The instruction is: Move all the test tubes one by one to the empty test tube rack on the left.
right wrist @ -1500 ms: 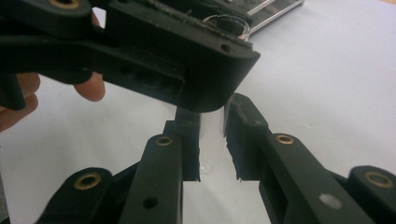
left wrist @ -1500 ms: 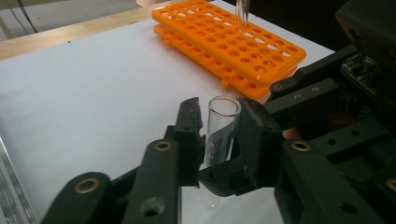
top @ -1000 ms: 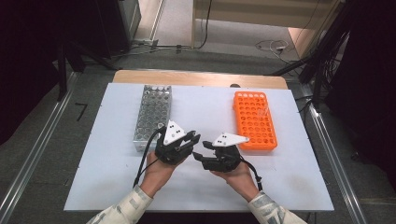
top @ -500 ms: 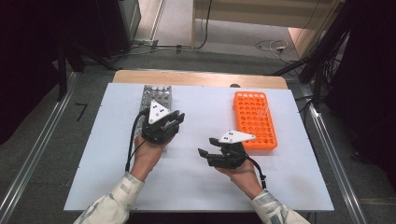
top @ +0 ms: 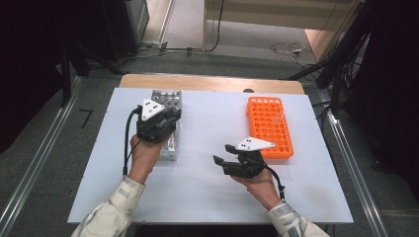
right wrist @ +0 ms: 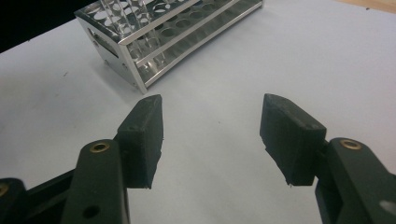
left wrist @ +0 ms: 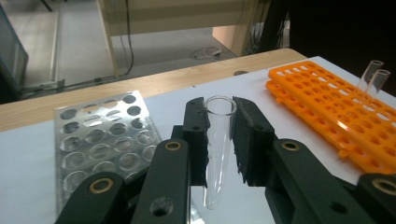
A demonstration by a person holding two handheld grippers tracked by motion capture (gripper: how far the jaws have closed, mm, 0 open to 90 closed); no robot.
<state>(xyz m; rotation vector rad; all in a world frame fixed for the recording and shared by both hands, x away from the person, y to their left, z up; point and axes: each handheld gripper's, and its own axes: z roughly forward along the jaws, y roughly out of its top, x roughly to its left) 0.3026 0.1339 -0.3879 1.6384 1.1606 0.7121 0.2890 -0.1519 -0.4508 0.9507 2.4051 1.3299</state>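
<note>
Left gripper [left wrist: 219, 135] clamped on a clear test tube [left wrist: 217, 149] above the metal rack [left wrist: 100, 144], right gripper [right wrist: 210, 135] gaping wide, nothing inside.

The left tongs [top: 165, 111] and the right tongs [top: 223, 155] are matt black, boxy tools, each topped by a pale grey three-cornered plate with small dark dots. A black cable loops back from each body toward the wrist. Seen close, each has two flat black arms hinged on brass-coloured rivets, with thick, blocky, dark rubber pads at the tips; the pad edges look slightly rough. The person wears long sleeves in a light, pale-patterned fabric, cuffs ending at the wrists.
</note>
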